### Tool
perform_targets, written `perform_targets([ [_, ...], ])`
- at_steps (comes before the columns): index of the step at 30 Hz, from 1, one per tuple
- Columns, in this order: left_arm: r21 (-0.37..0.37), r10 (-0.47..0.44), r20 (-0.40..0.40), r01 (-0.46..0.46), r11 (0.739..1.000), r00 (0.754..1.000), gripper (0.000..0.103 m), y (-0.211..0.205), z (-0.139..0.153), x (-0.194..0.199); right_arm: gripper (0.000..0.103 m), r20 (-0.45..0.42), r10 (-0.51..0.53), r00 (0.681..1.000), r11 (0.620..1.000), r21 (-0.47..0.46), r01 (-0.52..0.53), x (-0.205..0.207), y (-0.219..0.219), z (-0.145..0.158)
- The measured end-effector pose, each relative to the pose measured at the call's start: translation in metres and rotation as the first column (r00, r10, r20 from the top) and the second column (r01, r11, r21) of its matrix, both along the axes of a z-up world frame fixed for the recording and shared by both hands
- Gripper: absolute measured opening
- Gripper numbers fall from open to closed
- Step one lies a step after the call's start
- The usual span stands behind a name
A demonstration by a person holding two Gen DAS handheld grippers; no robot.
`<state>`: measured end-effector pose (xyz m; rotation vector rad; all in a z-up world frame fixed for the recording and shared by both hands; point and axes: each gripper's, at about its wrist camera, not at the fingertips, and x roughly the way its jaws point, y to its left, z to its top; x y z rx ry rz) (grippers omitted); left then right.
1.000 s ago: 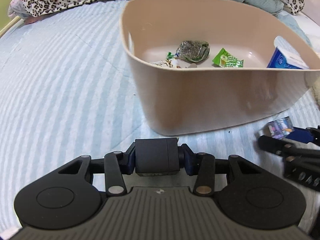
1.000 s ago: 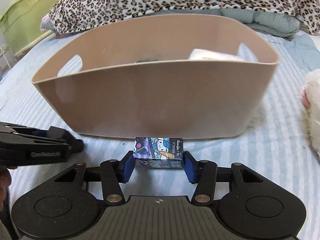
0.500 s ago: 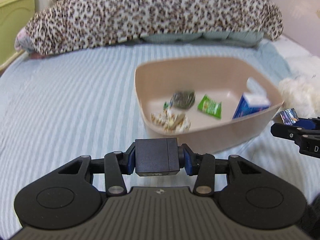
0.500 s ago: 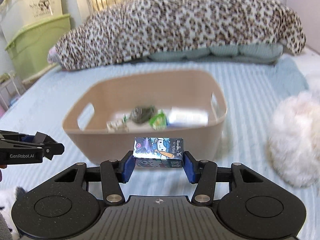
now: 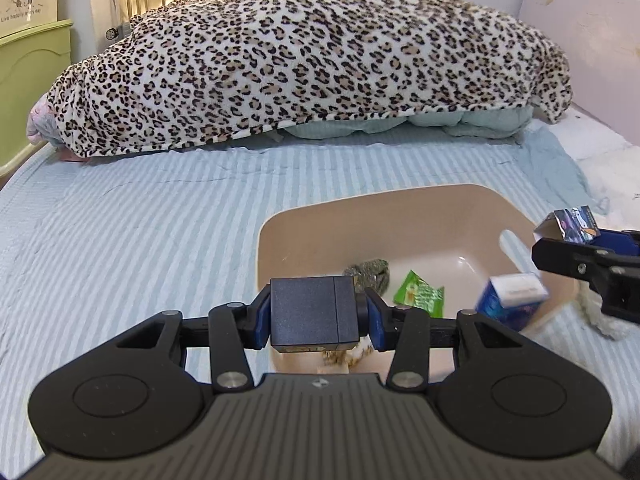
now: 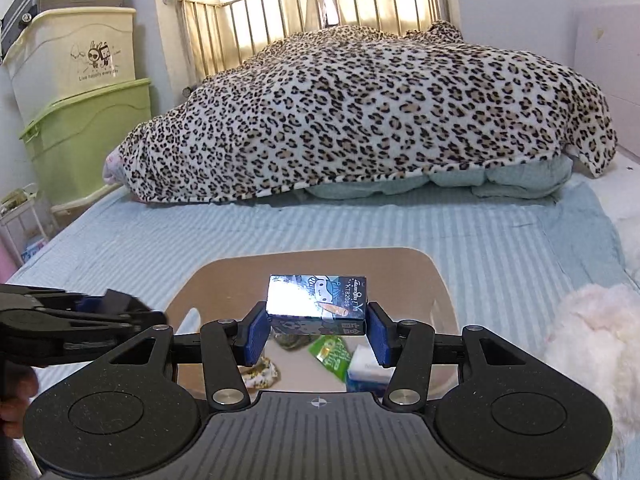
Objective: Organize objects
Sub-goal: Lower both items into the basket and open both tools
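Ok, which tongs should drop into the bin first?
Right tongs: they hold the cartoon-printed box directly over the beige bin. Left tongs hold the black box nearer the rim.

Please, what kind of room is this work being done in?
Most likely a bedroom. The beige bin rests on a bed with a striped blue cover, a leopard-print blanket is piled near the metal headboard, and storage boxes stand alongside.

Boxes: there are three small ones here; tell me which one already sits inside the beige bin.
The blue-and-white carton, leaning against the beige bin wall. The plain black box is clamped in the left jaws, and the cartoon-printed box in the right jaws above the bin.
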<state>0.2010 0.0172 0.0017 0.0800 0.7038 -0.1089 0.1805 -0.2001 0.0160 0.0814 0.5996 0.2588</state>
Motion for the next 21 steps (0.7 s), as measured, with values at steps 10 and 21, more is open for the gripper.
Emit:
perform_targets([
  [10,0.069,0.005,-0.139,0.004,0.998,0.990,0.047,-0.020,-0.054,0.045,0.048,-0.123,0.033,0.992,0.997,-0.062,-0.040,0.043,0.023,-0.036],
  [21,0.066,0.048,-0.160,-0.038,0.997,0.986,0.080,-0.018,-0.044,0.038,0.071,-0.200,0.018,0.980,0.998,-0.055,-0.030,0.041,0.023,-0.046],
])
